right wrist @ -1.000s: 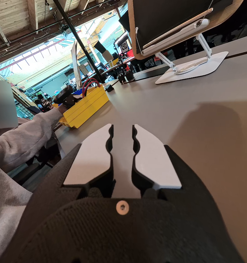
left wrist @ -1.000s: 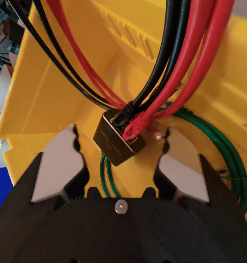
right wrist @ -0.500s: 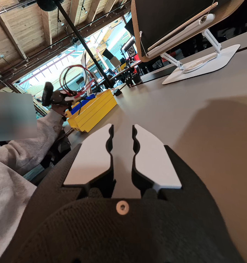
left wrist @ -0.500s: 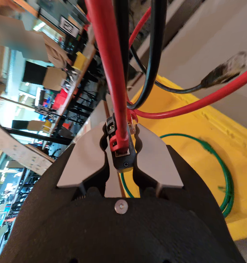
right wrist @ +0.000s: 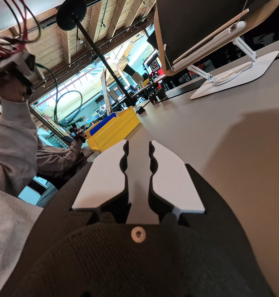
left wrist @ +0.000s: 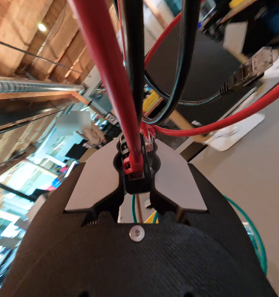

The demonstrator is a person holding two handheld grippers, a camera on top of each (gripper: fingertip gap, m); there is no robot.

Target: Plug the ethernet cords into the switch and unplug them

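In the left wrist view my left gripper (left wrist: pixel 136 144) is shut on the small black switch (left wrist: pixel 138 186) and holds it high in the air. A red cord (left wrist: pixel 103 64) is plugged into its near port, and black cords (left wrist: pixel 134 48) run up beside it. A loose black plug (left wrist: pixel 254 70) hangs at the upper right. A green cord (left wrist: pixel 256 241) dangles below the switch. My right gripper (right wrist: pixel 138 143) is empty, with a narrow gap between its fingers, low over the grey table (right wrist: pixel 200 128). The right wrist view shows the left gripper (right wrist: pixel 18 62) raised at the upper left, with the green cord (right wrist: pixel 68 109) hanging under it.
A yellow bin (right wrist: pixel 116 128) with a blue bin (right wrist: pixel 103 127) behind it stands at the table's left edge. A monitor on a white stand (right wrist: pixel 232 75) is at the back right. A small black item (right wrist: pixel 140 110) lies beyond the bin. A person's grey sleeve (right wrist: pixel 14 144) is on the left.
My left gripper closed on the switch in the yellow bin and lifted it high, with the cords trailing from it. The right gripper has stayed over the table with the same gap.
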